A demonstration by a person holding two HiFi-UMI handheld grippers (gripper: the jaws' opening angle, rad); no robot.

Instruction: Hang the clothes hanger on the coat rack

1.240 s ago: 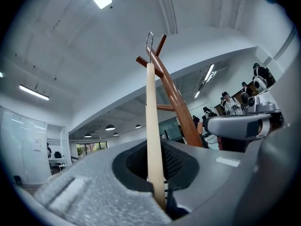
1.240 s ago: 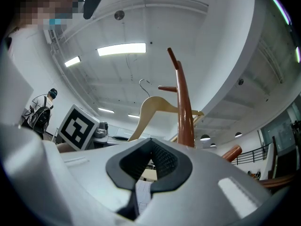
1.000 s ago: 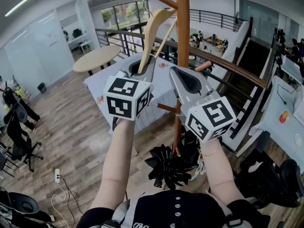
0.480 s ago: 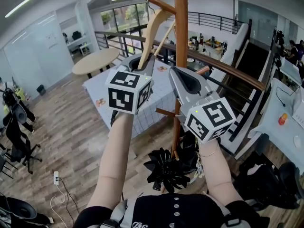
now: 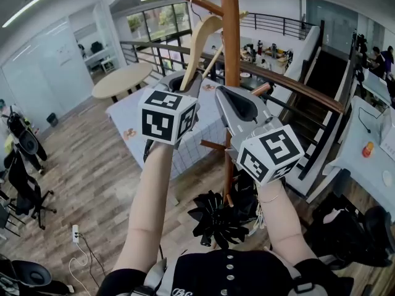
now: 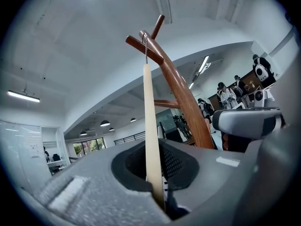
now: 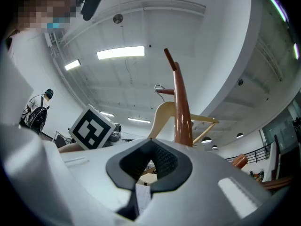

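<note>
Tables sit at the left of the head view: a round table (image 5: 120, 79) in the upper left and a table with a checked cloth (image 5: 129, 113) nearer the middle. Just right of them you hold your left tongs (image 5: 184, 85) raised, their jaws clamped on the lower end of the pale wooden hanger (image 5: 200, 45). In the left gripper view you see that hanger edge-on, rising from between the jaws to the upper centre. There its wire hook (image 6: 146, 53) crosses a branch (image 6: 138, 44) of the coat rack (image 5: 231, 54); you cannot tell whether it rests on it. In the head view the hanger leans just left of the rack's pole, near the top centre. Right of the pole your right tongs (image 5: 223, 94) have their jaws together with nothing between them, tilted up toward the rack.
</note>
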